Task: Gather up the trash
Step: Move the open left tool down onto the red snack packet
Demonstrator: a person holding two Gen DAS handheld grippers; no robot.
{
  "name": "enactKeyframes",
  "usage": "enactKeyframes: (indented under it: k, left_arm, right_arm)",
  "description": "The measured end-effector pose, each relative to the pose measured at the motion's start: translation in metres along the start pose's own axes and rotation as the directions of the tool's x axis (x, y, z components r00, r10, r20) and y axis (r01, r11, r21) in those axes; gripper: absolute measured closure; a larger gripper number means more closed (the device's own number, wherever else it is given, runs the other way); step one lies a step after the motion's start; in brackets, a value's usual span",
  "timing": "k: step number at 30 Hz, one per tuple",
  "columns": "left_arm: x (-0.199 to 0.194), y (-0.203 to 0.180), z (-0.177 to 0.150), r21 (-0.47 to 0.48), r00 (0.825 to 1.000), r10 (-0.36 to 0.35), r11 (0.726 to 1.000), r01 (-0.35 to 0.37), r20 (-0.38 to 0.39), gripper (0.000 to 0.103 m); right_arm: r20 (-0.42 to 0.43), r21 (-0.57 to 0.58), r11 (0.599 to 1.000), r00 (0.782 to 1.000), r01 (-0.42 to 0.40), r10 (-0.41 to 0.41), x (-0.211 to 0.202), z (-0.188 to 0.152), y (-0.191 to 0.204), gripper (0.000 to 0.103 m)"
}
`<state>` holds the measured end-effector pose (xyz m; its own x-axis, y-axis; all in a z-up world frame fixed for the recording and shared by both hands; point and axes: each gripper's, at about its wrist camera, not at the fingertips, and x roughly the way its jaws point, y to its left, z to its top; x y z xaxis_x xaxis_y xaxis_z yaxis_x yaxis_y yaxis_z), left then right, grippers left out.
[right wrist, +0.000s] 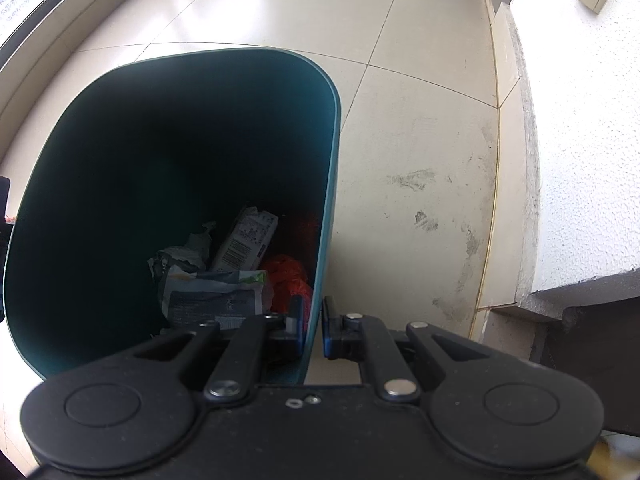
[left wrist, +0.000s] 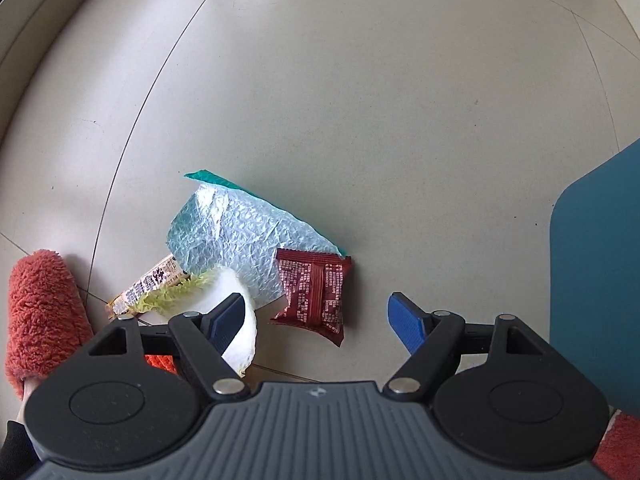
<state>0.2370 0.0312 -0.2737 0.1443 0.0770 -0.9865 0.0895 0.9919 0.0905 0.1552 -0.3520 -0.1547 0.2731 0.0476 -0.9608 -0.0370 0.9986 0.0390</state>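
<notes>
We read large black Chinese characters on the beige snack wrapper [left wrist: 150,286], partly covered. The dark red packet [left wrist: 314,294] carries dense white print, too small to read. In the bin, a white package [right wrist: 246,242] shows a barcode; its digits are illegible.

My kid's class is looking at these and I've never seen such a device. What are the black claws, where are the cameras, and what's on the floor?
Each picture comes from a camera on a hand-held two-finger gripper. The left gripper is open, empty, above floor litter: a dark red snack packet, a bubble mailer, a cabbage leaf and a printed wrapper. A fuzzy orange slipper shows beside it. The right gripper is clamped on the wall of a teal trash bin, which already holds wrappers.
</notes>
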Motion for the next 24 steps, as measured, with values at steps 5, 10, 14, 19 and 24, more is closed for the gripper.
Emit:
enactKeyframes:
  k: [5, 10, 14, 19, 24]
  left_arm:
    - [0.033, 0.008, 0.005, -0.020, 0.999, 0.004, 1.000, -0.005, -0.042, 0.025]
    - [0.053, 0.008, 0.005, -0.009, 0.997, 0.030, 1.000, -0.030, -0.070, 0.026]
    - [0.063, 0.010, 0.004, -0.003, 0.997, 0.045, 0.999, -0.045, -0.070, 0.032]
    - [0.061, 0.009, 0.002, 0.007, 0.996, 0.058, 0.998, -0.057, -0.070, 0.054]
    - [0.044, 0.012, 0.000, -0.004, 0.998, 0.052, 0.999, -0.052, -0.037, 0.063]
  right_arm:
    - [-0.008, 0.010, 1.000, 1.000, 0.002, -0.002, 0.002, 0.002, -0.001, 0.095]
    - [-0.022, 0.016, 1.000, 1.000, 0.007, -0.006, 0.007, 0.005, -0.001, 0.094]
    - [-0.032, 0.015, 1.000, 0.999, 0.015, -0.015, 0.010, 0.007, 0.001, 0.094]
    - [-0.035, 0.015, 1.000, 0.999, 0.019, -0.018, 0.011, 0.008, 0.003, 0.094]
    - [-0.032, 0.013, 1.000, 0.999, 0.019, -0.019, 0.012, 0.007, 0.003, 0.094]
